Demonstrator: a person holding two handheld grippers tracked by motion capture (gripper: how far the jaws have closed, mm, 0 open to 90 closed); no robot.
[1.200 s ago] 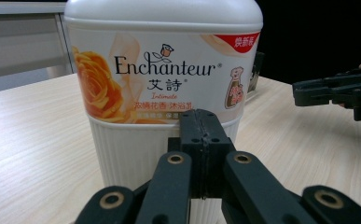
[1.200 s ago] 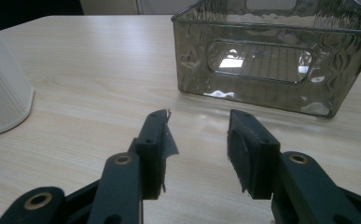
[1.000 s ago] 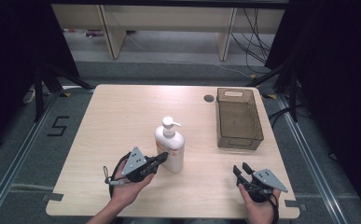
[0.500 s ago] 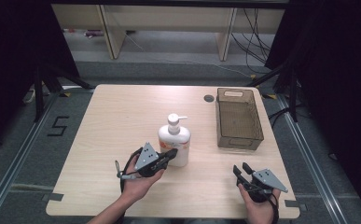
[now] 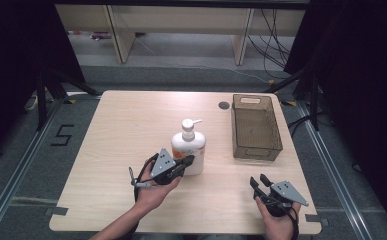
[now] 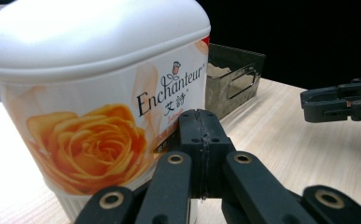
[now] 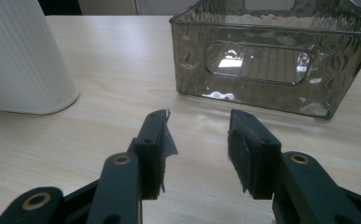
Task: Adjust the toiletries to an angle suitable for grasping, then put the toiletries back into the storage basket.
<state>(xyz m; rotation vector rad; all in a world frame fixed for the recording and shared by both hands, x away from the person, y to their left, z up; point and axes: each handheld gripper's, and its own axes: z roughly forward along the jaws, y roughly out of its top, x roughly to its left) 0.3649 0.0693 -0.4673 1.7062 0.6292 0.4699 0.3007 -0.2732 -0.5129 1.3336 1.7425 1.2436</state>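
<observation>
Starting at the left, our left gripper [image 5: 183,162] has its jaws pressed flat together, nothing between them, and the closed tips sit against the lower side of the lotion bottle [image 5: 188,150]. In the left gripper view the tips [image 6: 201,140] lie right at the bottle [image 6: 103,107] label, though whether they truly touch it or stand just off it is hard to tell from so close. The bottle stands upright near the middle of the table [image 5: 121,130], with its pump head pointing right, toward the basket [image 5: 256,127].

We judge the work as nudging the bottle across toward the basket, and it looks only partly done: the bottle stands well apart from the basket, with bare wood between them, and it is not inside.

Further right, our right gripper [image 5: 260,184] rests low near the front edge, jaws spread and empty. Its own view looks at the basket's [image 7: 271,56] near wall, with the bottle's ribbed side [image 7: 24,56] at the far left.

For room, the left half of the table is bare and the path to the basket is open. The basket sits close to the right edge, and the right hand [image 5: 276,220] is close to the front one.
</observation>
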